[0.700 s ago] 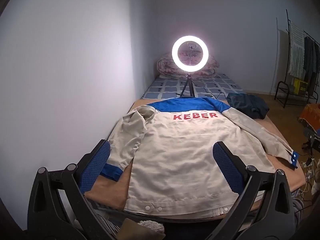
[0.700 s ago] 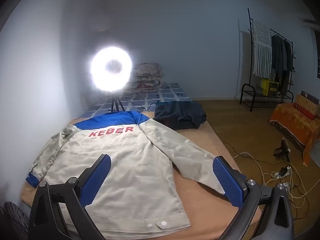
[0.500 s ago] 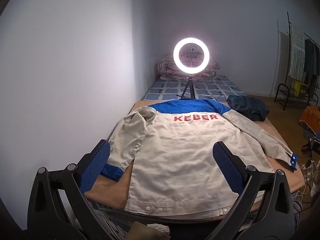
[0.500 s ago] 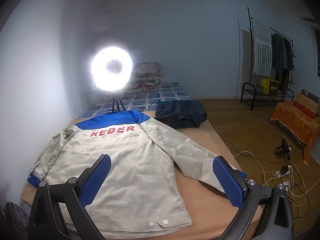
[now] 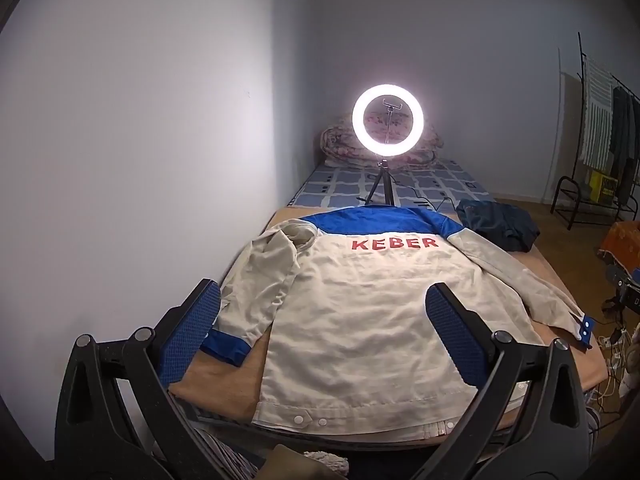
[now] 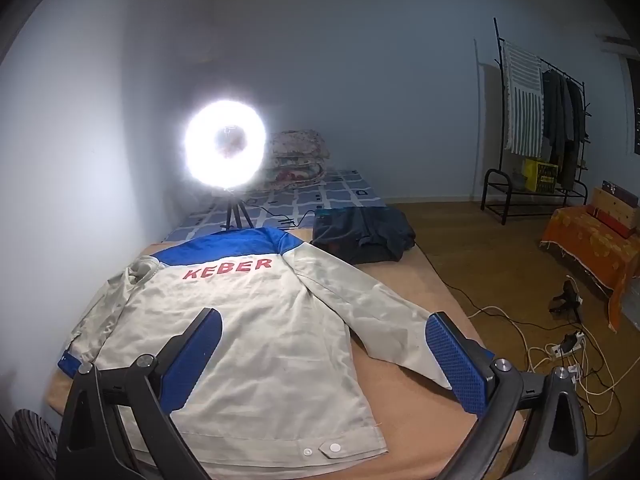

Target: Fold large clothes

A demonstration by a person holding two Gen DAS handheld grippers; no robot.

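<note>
A beige work jacket point(image 5: 360, 312) with a blue yoke and red "KEBER" lettering lies back-up and spread flat on a tan-covered bed point(image 5: 224, 380). It also shows in the right wrist view point(image 6: 248, 336). Its left sleeve is folded down along the body, with a blue cuff point(image 5: 226, 348). Its right sleeve point(image 6: 372, 312) stretches out toward the bed's right edge. My left gripper point(image 5: 320, 312) is open and empty above the hem. My right gripper point(image 6: 320, 340) is open and empty, above the hem and right cuff.
A lit ring light on a tripod point(image 5: 386, 120) stands past the collar. A folded dark garment point(image 6: 362, 236) lies at the far right of the bed. A wall runs along the left. Cables and power strips point(image 6: 560, 348) lie on the floor; a clothes rack point(image 6: 540, 120) stands far right.
Both views have dropped slightly and drawn back a little from the jacket. The jacket has not moved and both grippers stay open.
</note>
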